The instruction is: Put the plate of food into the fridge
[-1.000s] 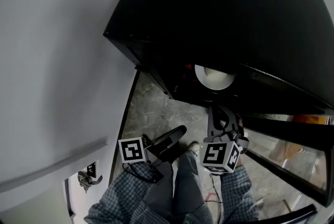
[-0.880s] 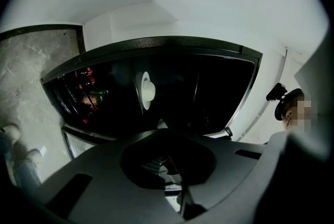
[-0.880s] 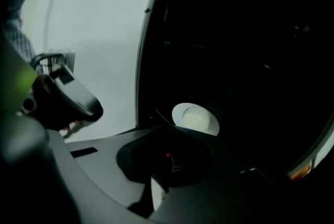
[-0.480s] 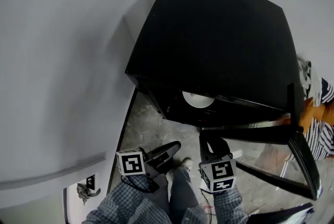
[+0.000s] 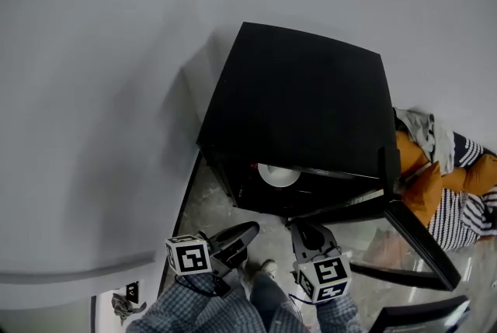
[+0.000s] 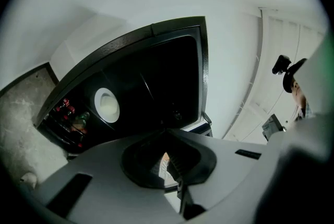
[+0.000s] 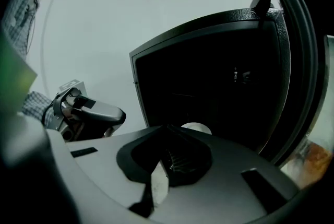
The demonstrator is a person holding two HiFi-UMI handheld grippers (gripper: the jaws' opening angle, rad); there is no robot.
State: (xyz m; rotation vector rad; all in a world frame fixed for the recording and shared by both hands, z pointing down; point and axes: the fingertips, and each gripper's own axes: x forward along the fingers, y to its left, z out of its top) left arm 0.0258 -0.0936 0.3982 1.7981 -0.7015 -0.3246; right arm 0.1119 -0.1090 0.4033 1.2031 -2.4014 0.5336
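Both grippers have been drawn back from the fridge point(image 5: 299, 98) within the last second, and the plate point(image 5: 278, 174) is left inside, well ahead of the jaws. Placing looks done, though the door point(image 5: 423, 244) stands open. The left gripper point(image 5: 250, 228) and right gripper point(image 5: 300, 230) are pressed together, empty. The plate shows as a pale round disc, and any food on it cannot be made out.

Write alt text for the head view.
A white plate sits inside an open black fridge, its glass door swung right. The left gripper and right gripper hover in front, tongs shut and empty.
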